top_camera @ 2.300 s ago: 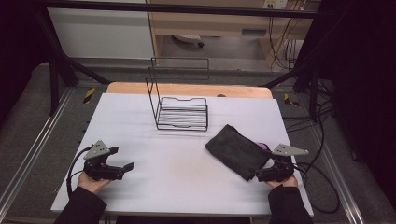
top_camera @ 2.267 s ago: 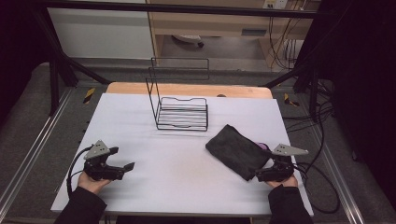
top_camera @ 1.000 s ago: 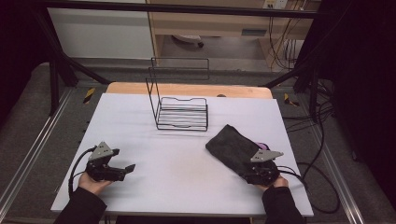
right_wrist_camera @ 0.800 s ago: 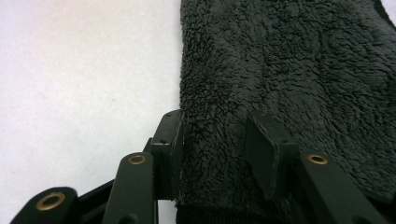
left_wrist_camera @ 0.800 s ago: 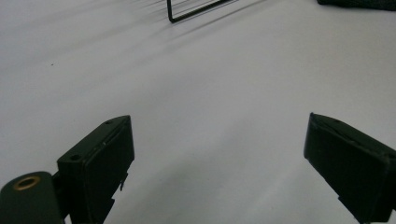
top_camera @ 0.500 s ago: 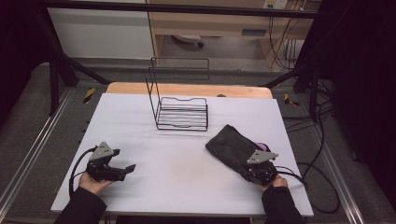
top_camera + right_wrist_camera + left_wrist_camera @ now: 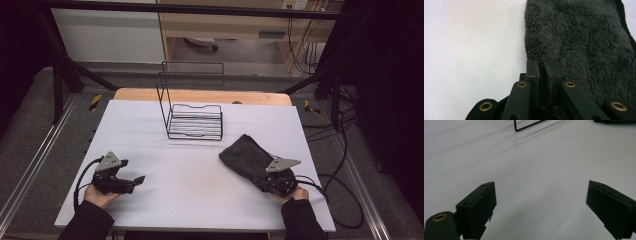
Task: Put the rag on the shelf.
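Overhead, a white matte table [image 7: 200,165] carries a black wire rack [image 7: 195,120] with a tall back frame at its far middle, and a dark, crumpled cloth [image 7: 247,157] at the near right. The right gripper [image 7: 267,184], held in a hand [image 7: 295,192] at the near right edge, meets the cloth's near corner, a grey three-cornered plate riding on top and a cable looping off to the right. At the near left, the left gripper [image 7: 137,181] rests low on the bare tabletop in the other hand [image 7: 97,196], pointing right toward the table's middle, well apart from both rack and cloth; a black sleeve covers each forearm.

Along the left gripper [image 7: 541,202], two blocky black jaws stand wide apart with nothing between them but smooth white surface. A thin corner of the wire rack [image 7: 529,126] shows at the far edge, and a sliver of the dark cloth [image 7: 614,121] at the far right.

Close on the right gripper [image 7: 543,65], the two flat jaws are pressed nearly together, pinching a folded edge of the cloth [image 7: 579,42]. Its pile is thick and fuzzy, charcoal in colour, with a stitched hem down the right side. Brass rivets dot the black linkage bars below, and the cloth spreads away to the far right over the white table [image 7: 474,45].
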### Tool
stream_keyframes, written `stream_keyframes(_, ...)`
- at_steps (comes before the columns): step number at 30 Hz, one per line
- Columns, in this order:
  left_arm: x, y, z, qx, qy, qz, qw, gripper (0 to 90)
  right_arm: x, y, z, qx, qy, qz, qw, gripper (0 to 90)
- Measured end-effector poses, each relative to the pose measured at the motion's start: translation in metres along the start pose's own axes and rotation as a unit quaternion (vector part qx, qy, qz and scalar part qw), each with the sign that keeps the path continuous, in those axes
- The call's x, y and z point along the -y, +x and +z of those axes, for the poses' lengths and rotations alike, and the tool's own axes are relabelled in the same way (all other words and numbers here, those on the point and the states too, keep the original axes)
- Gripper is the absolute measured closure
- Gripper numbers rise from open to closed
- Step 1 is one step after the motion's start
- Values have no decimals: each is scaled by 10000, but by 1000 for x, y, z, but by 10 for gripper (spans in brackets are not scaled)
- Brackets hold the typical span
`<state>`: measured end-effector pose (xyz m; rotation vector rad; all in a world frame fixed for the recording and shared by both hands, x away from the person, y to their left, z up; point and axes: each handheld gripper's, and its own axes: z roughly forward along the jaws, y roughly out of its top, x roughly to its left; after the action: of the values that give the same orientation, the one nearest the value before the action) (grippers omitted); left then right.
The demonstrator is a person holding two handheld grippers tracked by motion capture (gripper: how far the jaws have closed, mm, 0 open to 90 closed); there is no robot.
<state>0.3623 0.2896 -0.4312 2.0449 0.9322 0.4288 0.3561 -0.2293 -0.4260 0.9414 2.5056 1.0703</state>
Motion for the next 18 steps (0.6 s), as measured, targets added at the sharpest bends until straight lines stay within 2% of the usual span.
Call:
stream_keyframes(10, 0, 0, 0, -1, 2, -19, 10000, 95, -13, 16, 5, -305, -60, 114, 9995, 839)
stream_keyframes(18, 0, 0, 1, -1, 15, -24, 10000, 95, -24, 26, 12, -449, -153, 217, 9986, 841)
